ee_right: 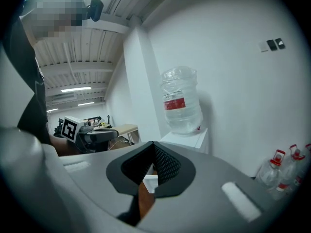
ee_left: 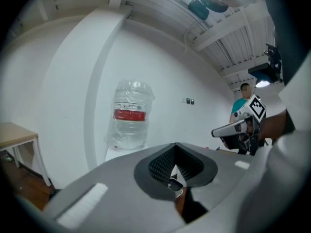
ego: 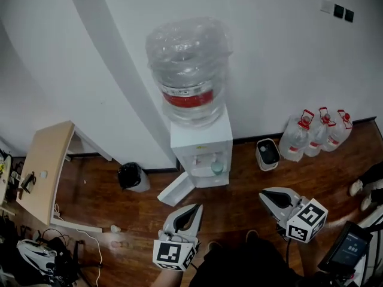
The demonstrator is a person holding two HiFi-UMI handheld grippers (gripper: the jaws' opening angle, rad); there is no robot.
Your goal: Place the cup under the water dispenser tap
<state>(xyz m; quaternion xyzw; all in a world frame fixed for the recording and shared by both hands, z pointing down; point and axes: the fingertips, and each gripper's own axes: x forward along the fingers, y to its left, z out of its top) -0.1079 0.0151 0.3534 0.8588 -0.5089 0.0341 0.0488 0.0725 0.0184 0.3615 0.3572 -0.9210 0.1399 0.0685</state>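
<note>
A white water dispenser [ego: 201, 141] with a large clear bottle [ego: 190, 70] stands against the wall. A small pale green cup [ego: 216, 167] sits upright in its alcove, under the taps. My left gripper [ego: 190, 208] hovers in front of the dispenser, below the cup and apart from it, open, with nothing between its jaws. My right gripper [ego: 270, 195] hangs off to the right, slightly open and empty. The left gripper view shows the bottle [ee_left: 130, 113] beyond the left gripper [ee_left: 176, 152]. In the right gripper view the bottle [ee_right: 181, 101] stands past the right gripper [ee_right: 153, 152].
A white panel [ego: 176, 189] lies on the wooden floor by the dispenser's left foot. A black bin [ego: 133, 176] stands left, a small white bin [ego: 267, 154] and several water jugs [ego: 317, 133] right. A wooden table [ego: 45, 169] and cables are at left. A person [ee_left: 241, 101] stands far off.
</note>
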